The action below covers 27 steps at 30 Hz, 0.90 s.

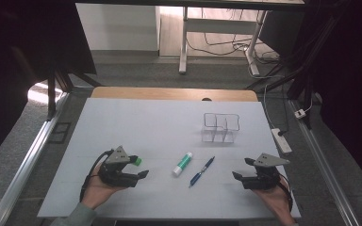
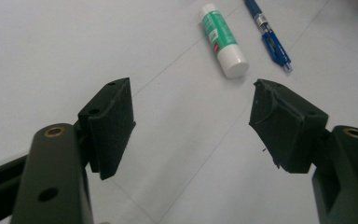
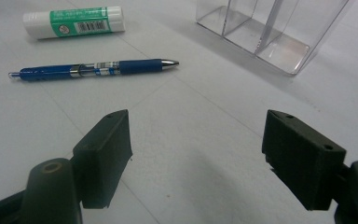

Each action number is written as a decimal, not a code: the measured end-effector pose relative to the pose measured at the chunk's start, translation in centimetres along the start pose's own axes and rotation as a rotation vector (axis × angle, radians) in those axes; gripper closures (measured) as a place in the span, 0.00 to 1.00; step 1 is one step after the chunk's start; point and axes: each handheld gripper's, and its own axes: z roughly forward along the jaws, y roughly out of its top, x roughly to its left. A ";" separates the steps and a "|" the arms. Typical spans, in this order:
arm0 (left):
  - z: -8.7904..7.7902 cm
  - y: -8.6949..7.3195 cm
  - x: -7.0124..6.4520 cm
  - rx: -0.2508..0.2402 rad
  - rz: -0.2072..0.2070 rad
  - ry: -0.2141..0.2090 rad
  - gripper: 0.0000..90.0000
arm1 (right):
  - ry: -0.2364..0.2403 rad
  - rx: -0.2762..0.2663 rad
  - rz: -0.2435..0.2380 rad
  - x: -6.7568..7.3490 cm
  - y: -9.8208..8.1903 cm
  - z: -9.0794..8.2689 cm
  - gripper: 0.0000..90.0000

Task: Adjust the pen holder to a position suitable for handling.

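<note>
White-topped bench point(image 1: 122, 122) under a fixed overhead camera, wooden edge along its far side. Near the middle, white glue stick with a green label point(image 1: 182, 164), lying flat, cap end toward the near-left. Just beside it on the right, not touching, blue click pen with a clear barrel section and dark grip point(image 1: 202, 171), also lying flat, roughly parallel. Farther back and right, clear plastic organiser box with inner dividers point(image 1: 220, 128), upright, well apart from both.

Left tongs point(image 1: 141, 174) held in a hand point(image 1: 99, 190) at the near-left, released, jaws spread wide, nothing between them, near the glue stick but apart from it. Right tongs point(image 1: 241, 169) held in a hand point(image 1: 275, 205) at the near-right, likewise released and spread wide, nothing between the jaws.

Label on the glue stick: barcode and a small round mark seen in the right gripper view point(image 3: 72, 22); a red patch seen in the left gripper view point(image 2: 223, 40); lettering too small to read, no brand legible. Pen point(image 3: 93, 69) band printing also unreadable.

Metal tip of the pen and base of the organiser box point(image 3: 270, 32) clear from the right gripper view; pen's clicker end point(image 2: 268, 35) and glue stick's white cap clear from the left gripper view. Floor, cables, power strip point(image 1: 281, 140) and a second table's legs point(image 1: 184, 42) visible from the high view.
</note>
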 end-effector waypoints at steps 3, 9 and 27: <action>0.2 0.2 -0.2 0.007 0.010 -0.002 0.34 | -0.001 -0.001 -0.003 0.0 0.1 0.0 0.27; 0.3 0.1 -0.3 0.020 0.015 0.005 0.33 | -0.058 -0.021 0.048 -1.2 1.7 0.4 0.34; -0.2 -1.0 0.3 0.019 -0.015 0.013 0.34 | -0.177 0.026 0.275 -9.2 4.4 5.0 1.00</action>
